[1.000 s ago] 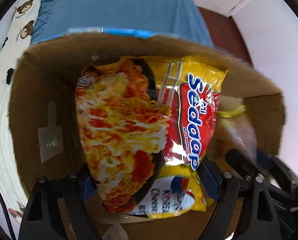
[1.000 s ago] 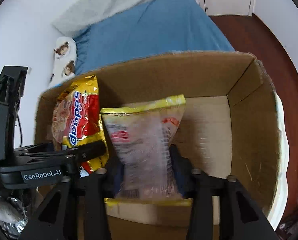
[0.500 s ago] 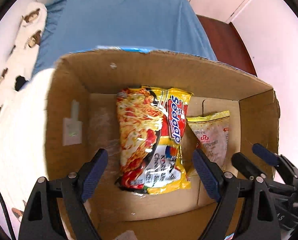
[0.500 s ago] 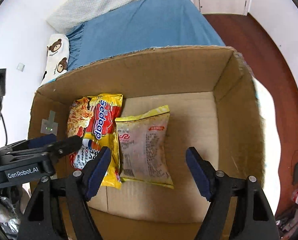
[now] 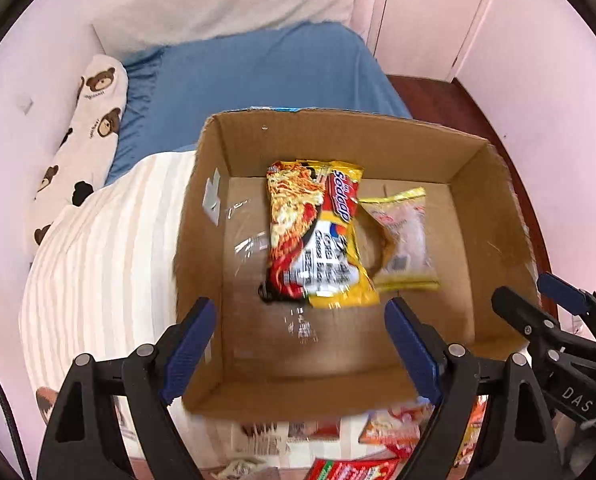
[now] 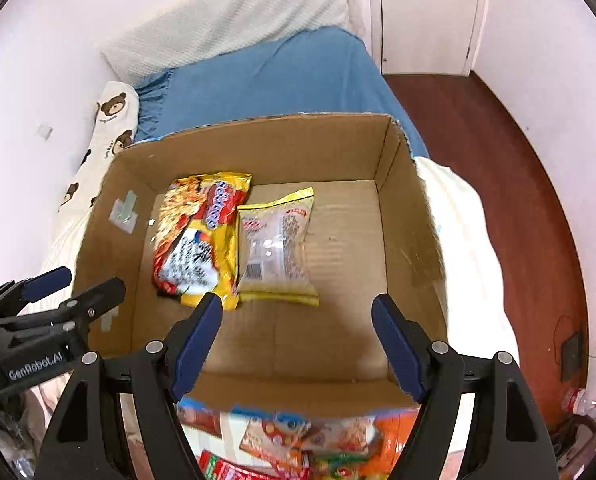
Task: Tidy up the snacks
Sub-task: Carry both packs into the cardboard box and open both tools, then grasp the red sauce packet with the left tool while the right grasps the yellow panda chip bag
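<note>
An open cardboard box (image 5: pixel 337 144) (image 6: pixel 258 148) stands on the bed. Flat on its floor lies a yellow-and-red Sedaap noodle packet (image 5: pixel 313 240) (image 6: pixel 198 240). Right beside it, touching its right edge, lies a clear snack packet with yellow ends (image 5: pixel 401 236) (image 6: pixel 274 248). My left gripper (image 5: pixel 299 312) (image 6: pixel 90 280) hangs open and empty above the box's near left part. My right gripper (image 6: pixel 298 304) (image 5: pixel 523 290) is open and empty too, above the near right part. Neither touches a packet.
Several loose snack packets (image 6: pixel 298 440) (image 5: pixel 377 432) lie in front of the box's near wall. The box rests on a striped cream cover (image 5: pixel 98 260) over a blue sheet (image 5: pixel 258 72), with a bear-print pillow (image 5: pixel 90 120) at the left. Wooden floor (image 6: pixel 517 160) runs along the right.
Both grippers have let go of their packets, which now lie on the box floor. Both have risen and drawn back from the box, so it looks smaller.
</note>
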`<action>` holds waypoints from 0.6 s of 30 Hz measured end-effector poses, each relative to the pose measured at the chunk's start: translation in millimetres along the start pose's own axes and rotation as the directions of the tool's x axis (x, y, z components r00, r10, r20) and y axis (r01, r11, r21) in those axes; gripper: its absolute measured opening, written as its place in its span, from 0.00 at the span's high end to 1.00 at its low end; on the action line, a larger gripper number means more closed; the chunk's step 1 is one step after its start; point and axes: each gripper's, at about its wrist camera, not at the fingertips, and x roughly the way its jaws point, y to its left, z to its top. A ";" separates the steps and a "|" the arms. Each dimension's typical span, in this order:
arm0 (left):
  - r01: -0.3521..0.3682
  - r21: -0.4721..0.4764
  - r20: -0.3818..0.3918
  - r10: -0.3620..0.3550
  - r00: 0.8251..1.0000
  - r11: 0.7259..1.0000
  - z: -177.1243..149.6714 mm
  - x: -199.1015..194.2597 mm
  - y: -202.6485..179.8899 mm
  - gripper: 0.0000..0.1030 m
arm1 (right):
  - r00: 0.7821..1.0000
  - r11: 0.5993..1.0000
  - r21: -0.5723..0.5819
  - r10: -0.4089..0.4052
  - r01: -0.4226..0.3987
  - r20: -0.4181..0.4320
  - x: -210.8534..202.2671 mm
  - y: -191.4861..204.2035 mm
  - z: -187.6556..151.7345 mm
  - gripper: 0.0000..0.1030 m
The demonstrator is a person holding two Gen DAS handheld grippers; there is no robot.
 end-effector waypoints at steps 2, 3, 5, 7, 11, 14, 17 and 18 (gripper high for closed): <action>0.002 0.002 0.029 -0.002 1.000 1.000 -12.9 -16.1 -1.1 0.16 | 1.000 1.000 -0.008 0.000 0.001 0.020 -15.2 3.0 -10.8 0.23; -0.001 0.005 0.043 0.001 0.999 1.000 -18.5 -23.4 -1.8 0.16 | 1.000 1.000 -0.012 0.000 0.000 0.029 -22.7 4.1 -15.3 0.23; 0.002 0.009 0.067 -0.003 0.998 1.000 -29.0 -37.8 -3.8 0.16 | 0.999 1.000 -0.014 0.001 -0.001 0.050 -38.8 5.3 -25.8 0.23; 0.002 0.012 0.091 -0.003 0.996 1.000 -37.6 -50.3 -6.1 0.16 | 0.998 1.000 -0.011 0.006 -0.005 0.070 -54.2 5.6 -35.7 0.23; 0.003 0.015 0.130 -0.005 0.991 1.000 -58.0 -75.1 -7.7 0.16 | 0.994 1.000 -0.007 0.007 -0.006 0.106 -81.6 5.2 -54.8 0.23; 0.004 0.015 0.150 -0.006 0.989 1.000 -73.3 -88.8 -8.8 0.16 | 0.992 1.000 -0.001 0.010 -0.010 0.123 -99.4 3.8 -71.1 0.23; 0.012 0.010 0.159 -0.014 0.987 1.000 -88.0 -99.8 -9.3 0.16 | 0.991 1.000 0.005 0.020 -0.021 0.134 -112.5 3.5 -86.2 0.19; 0.018 0.005 0.159 -0.019 0.987 1.000 -92.4 -102.1 -8.7 0.16 | 0.991 1.000 0.009 0.027 -0.029 0.133 -115.4 2.9 -91.0 0.13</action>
